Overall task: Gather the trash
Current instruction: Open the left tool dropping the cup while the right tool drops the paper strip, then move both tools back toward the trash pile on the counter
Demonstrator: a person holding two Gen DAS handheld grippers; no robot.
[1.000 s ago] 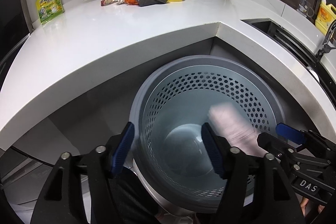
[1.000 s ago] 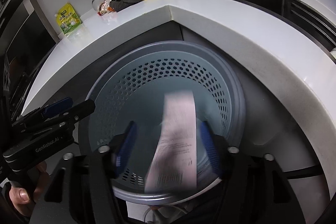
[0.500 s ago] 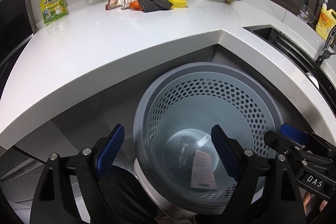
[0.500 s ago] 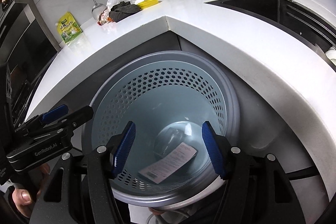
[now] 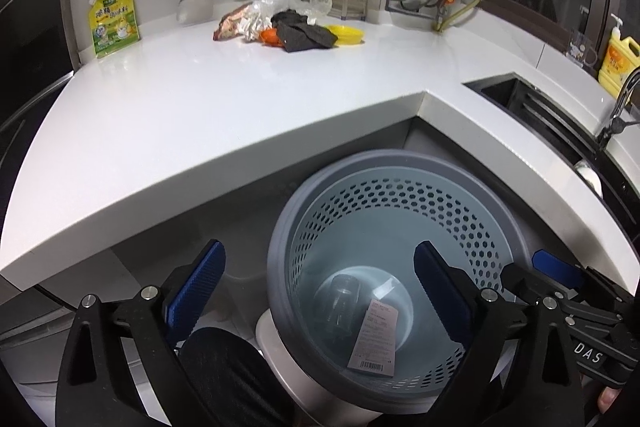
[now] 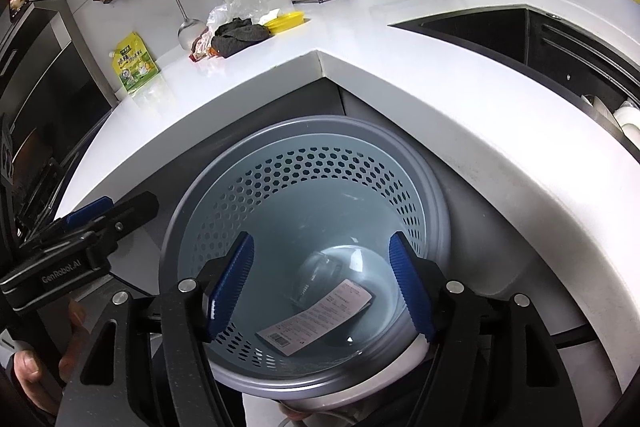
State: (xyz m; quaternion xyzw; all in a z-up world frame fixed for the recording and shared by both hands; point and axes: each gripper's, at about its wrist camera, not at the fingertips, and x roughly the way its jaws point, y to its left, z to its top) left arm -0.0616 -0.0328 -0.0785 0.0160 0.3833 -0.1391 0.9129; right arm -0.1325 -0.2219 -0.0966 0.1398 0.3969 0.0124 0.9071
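1. Grey perforated waste bin [image 5: 400, 187] stands on the floor below the inner corner of the white countertop [image 5: 200, 115].
2. Bin contents: one printed receipt [image 6: 316, 315] flat on the bottom, barcode end toward the cameras; beside it a clear item, identity unclear.
3. Remaining trash pile [image 5: 280, 23] (clear plastic bag, dark cloth, wrappers) sits at the back of the countertop, well apart from the bin.
4. Left gripper [image 5: 318, 293] angled down over the bin's near-left rim; jaws opening, spread wide, holding nothing.
5. Right gripper [image 6: 322, 279] angled down over the bin mouth; jaws opening, nothing pinched, receipt lying far below them.
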